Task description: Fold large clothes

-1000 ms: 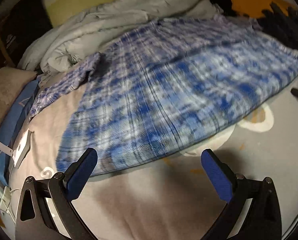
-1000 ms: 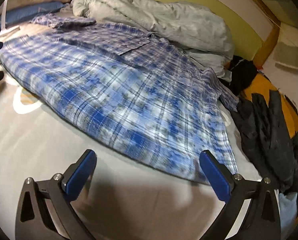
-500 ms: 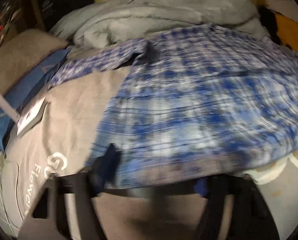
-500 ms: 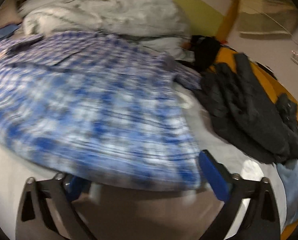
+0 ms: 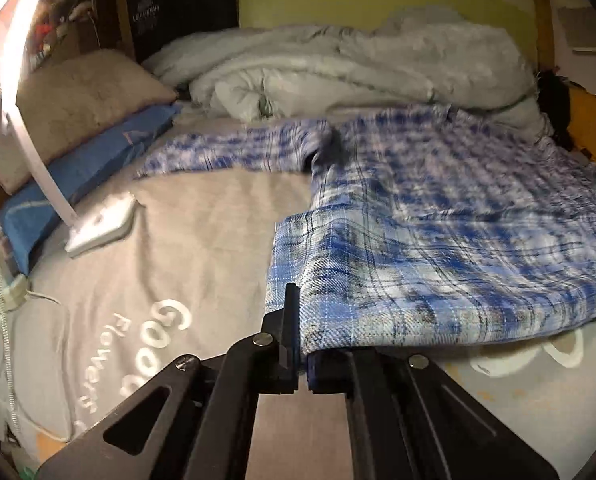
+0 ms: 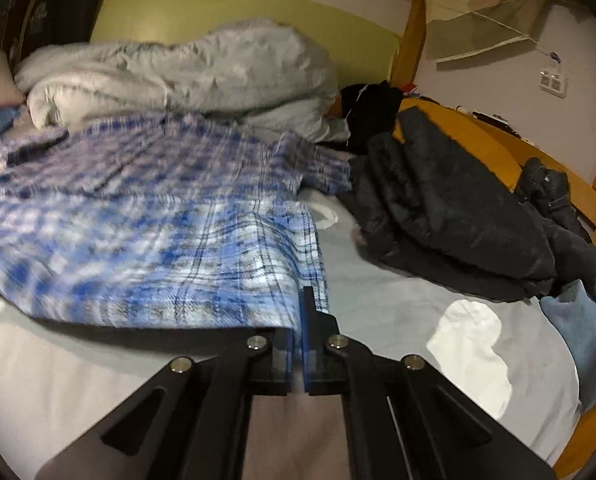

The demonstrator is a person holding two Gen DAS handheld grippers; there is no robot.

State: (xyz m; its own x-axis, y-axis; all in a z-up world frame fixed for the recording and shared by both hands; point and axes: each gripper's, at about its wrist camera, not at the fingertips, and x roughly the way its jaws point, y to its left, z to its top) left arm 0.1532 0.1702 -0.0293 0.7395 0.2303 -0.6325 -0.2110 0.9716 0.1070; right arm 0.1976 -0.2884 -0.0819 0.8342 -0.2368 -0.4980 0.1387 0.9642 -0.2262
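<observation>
A large blue and white plaid shirt (image 5: 437, 232) lies spread on the bed, its sleeves reaching out to either side. My left gripper (image 5: 302, 320) is shut on the shirt's near left hem corner, and the cloth rises off the sheet there. In the right wrist view the same plaid shirt (image 6: 146, 232) fills the left half. My right gripper (image 6: 300, 320) is shut on its near right hem corner, also lifted a little. The hem sags between the two corners.
A rumpled grey duvet (image 5: 357, 68) lies behind the shirt. A white desk lamp (image 5: 98, 228), a tan pillow (image 5: 78, 108) and a blue pillow (image 5: 86, 172) are on the left. Dark jackets (image 6: 449, 216) are piled on the right, by an orange bed frame (image 6: 477, 136).
Both grippers moved forward onto the shirt's near hem and went from wide open to shut on its corners. The hem has lifted off the sheet.
</observation>
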